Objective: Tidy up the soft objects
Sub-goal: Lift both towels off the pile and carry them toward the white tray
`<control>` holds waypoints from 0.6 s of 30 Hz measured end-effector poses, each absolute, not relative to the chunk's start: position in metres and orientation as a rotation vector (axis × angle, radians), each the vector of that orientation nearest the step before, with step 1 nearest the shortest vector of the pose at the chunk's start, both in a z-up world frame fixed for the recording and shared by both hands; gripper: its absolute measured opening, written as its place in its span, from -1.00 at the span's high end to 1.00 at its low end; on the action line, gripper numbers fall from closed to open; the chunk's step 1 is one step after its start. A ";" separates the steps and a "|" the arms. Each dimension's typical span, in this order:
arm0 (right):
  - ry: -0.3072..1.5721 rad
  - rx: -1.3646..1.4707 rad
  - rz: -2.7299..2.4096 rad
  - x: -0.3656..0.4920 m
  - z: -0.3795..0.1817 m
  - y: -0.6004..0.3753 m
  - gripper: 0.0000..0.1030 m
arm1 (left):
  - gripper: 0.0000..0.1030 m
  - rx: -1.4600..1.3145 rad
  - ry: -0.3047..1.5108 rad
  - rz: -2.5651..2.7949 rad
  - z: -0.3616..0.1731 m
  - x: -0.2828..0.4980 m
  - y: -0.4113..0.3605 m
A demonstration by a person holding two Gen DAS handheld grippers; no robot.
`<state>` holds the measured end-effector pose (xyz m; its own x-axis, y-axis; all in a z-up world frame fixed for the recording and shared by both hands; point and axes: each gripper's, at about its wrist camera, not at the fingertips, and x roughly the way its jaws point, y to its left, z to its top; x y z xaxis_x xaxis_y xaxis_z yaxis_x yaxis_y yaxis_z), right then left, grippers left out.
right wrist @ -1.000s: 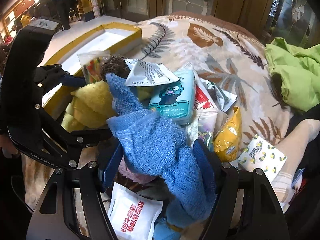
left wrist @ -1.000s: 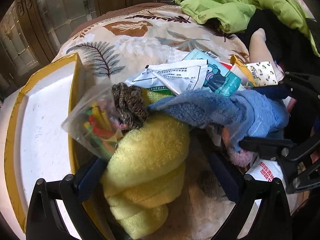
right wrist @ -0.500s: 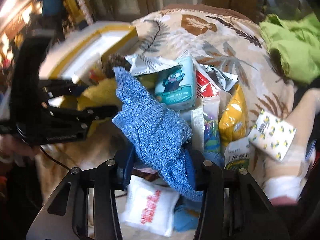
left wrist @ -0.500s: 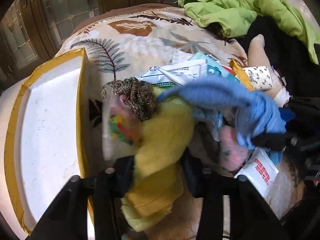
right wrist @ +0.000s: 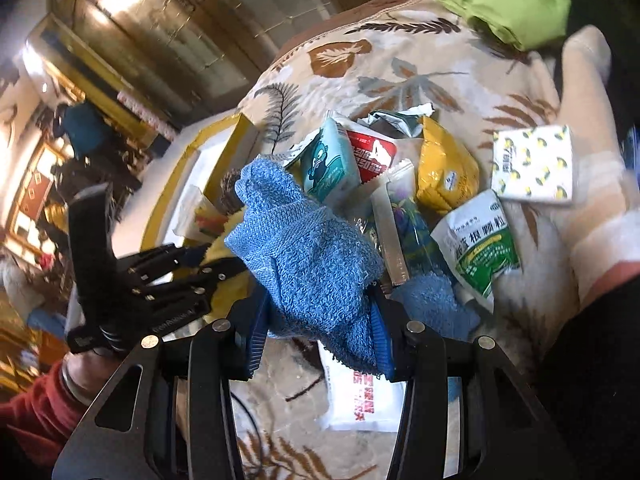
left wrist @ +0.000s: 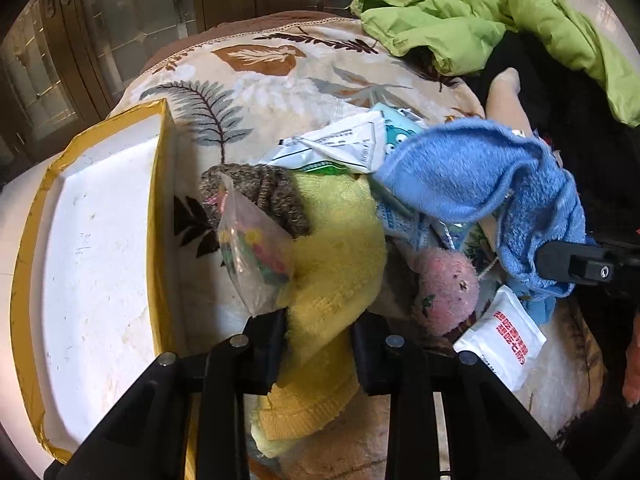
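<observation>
Left claw (left wrist: 318, 334) closing on yellow towel (left wrist: 340, 264) beside the tray (left wrist: 158, 216); right claw (right wrist: 316, 332) pinching blue towel (right wrist: 304, 252), lifted over the pile. Tray bare inside; sorting barely started.

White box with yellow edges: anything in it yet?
Empty as far as visible: the white box shows only bare white floor; its near corner is hidden.

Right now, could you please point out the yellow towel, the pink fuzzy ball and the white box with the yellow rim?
yellow towel (left wrist: 340, 248), left wrist view, its upper fold
pink fuzzy ball (left wrist: 446, 286), left wrist view, its middle
white box (left wrist: 100, 248), left wrist view, its bare floor
</observation>
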<state>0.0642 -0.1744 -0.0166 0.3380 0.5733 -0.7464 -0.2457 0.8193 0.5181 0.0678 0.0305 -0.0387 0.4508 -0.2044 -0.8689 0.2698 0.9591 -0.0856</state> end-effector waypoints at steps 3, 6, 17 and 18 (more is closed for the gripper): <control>1.105 0.418 0.559 0.062 -0.017 -0.181 0.16 | 0.49 0.043 1.066 -0.326 -0.031 0.062 0.034; 1.097 0.452 0.556 0.058 -0.017 -0.185 0.16 | 0.51 0.036 1.055 -0.356 -0.023 0.053 0.037; 1.068 0.535 0.568 0.054 -0.011 -0.198 0.16 | 0.46 0.046 1.077 -0.429 -0.019 0.035 0.039; 1.072 0.539 0.569 0.054 -0.012 -0.198 0.16 | 0.42 0.046 1.072 -0.424 -0.019 0.033 0.040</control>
